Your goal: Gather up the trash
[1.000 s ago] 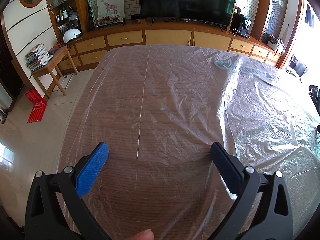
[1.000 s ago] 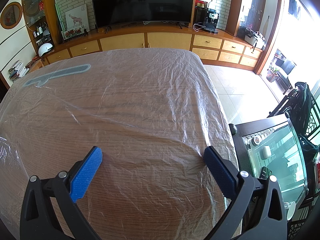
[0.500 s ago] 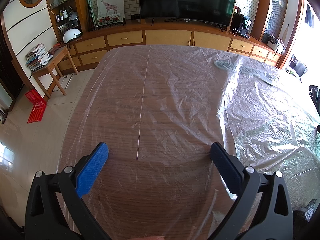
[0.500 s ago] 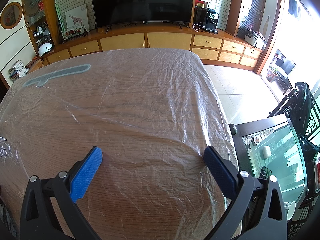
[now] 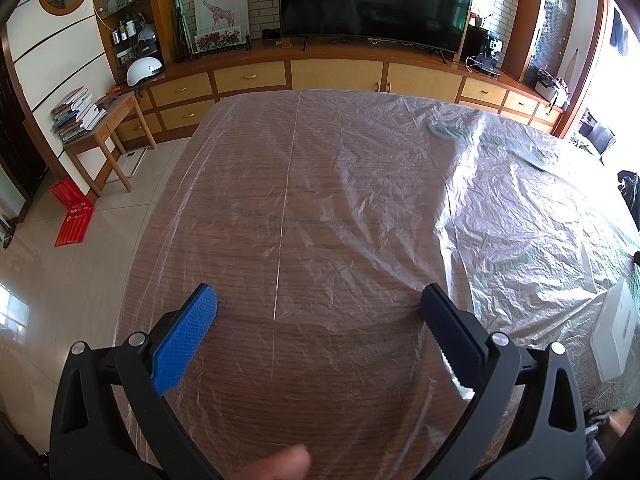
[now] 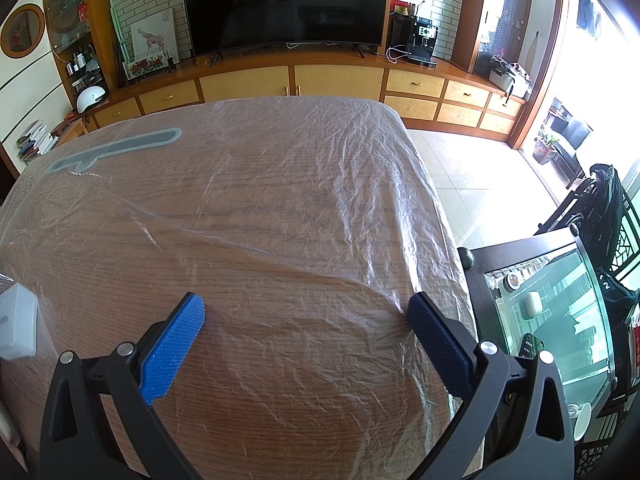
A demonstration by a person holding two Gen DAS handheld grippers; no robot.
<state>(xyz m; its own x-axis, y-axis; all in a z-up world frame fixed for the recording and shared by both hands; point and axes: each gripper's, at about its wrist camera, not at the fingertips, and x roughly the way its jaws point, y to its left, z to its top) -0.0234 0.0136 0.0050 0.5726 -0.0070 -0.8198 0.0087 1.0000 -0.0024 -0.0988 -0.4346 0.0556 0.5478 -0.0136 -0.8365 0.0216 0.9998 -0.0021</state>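
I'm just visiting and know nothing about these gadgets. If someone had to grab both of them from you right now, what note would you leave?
Left claw: open, empty, held over the table.
Right claw: open, empty, also over the table.
The table is wrapped in a clear plastic sheet. The only loose item is a white box lying between the two claws: at the right edge of the left view, the left edge of the right view. I cannot tell whether it is trash.
No bin or bag is in sight.
Done: nothing picked up so far as shown.
Left: find the trash and somewhere to put it, probably starting with that box.
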